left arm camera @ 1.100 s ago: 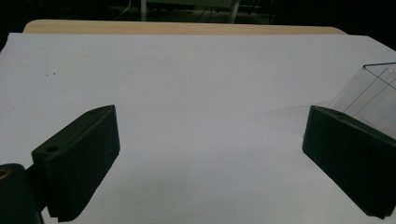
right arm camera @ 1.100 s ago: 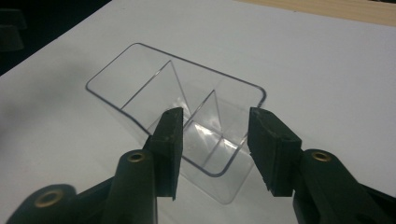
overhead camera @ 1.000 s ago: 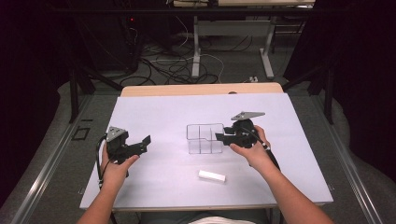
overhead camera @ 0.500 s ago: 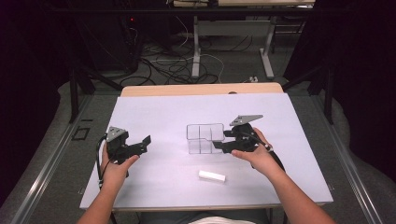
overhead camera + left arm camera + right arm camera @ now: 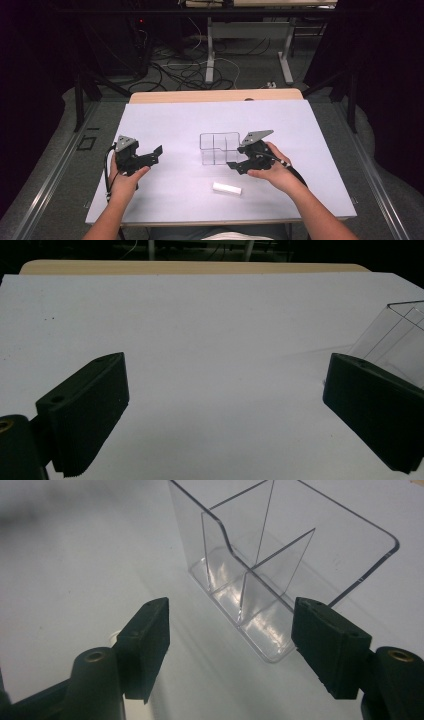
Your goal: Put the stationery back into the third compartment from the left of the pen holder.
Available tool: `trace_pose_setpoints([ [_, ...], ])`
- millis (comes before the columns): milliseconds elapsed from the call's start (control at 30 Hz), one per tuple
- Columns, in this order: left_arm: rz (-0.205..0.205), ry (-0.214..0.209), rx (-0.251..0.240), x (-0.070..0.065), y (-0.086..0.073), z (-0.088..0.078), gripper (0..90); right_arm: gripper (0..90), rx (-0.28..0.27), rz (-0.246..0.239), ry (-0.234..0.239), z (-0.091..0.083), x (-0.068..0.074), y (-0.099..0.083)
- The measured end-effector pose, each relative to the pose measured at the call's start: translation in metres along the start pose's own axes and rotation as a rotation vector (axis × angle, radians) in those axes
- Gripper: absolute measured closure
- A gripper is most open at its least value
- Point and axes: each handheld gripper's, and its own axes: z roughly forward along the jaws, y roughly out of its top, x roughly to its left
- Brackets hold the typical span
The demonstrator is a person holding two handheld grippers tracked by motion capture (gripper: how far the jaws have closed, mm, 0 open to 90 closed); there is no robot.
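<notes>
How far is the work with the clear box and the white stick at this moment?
Nothing looks done yet: the clear divided box stands empty in the middle of the table, and the white stick lies loose in front of it. In hand: the right gripper, beside the box, has just been opening its jaws, nothing between them. The left gripper waits open at the left. Left, probably: picking up the stick and placing it in a compartment.

On the counter (image 5: 200,120) stands a clear box (image 5: 219,148) with dividers inside. The right claw (image 5: 234,166) is just beside the box, at its right front corner, with open jaws and nothing between them. A white stick (image 5: 226,188) lies near, in front of the box. The left claw (image 5: 157,152) is well apart at the left, jaws open and empty.
</notes>
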Motion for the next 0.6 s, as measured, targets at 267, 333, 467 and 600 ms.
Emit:
trace_pose_setpoints([
  [267,0.007,0.000,0.005,-0.001,0.000,0.001,4.9,35.6,0.088,-0.032,0.047,0.003,0.011,0.001],
  [333,0.008,0.000,0.008,-0.001,0.000,0.001,4.9,37.5,0.126,-0.052,0.057,0.005,0.012,0.000],
  [467,0.006,0.002,0.010,-0.001,-0.001,0.001,4.9,41.0,0.209,-0.082,0.080,0.007,0.016,-0.005],
  [600,0.008,0.003,0.009,-0.001,-0.001,0.001,4.9,44.2,0.274,-0.105,0.107,0.010,0.020,-0.009],
])
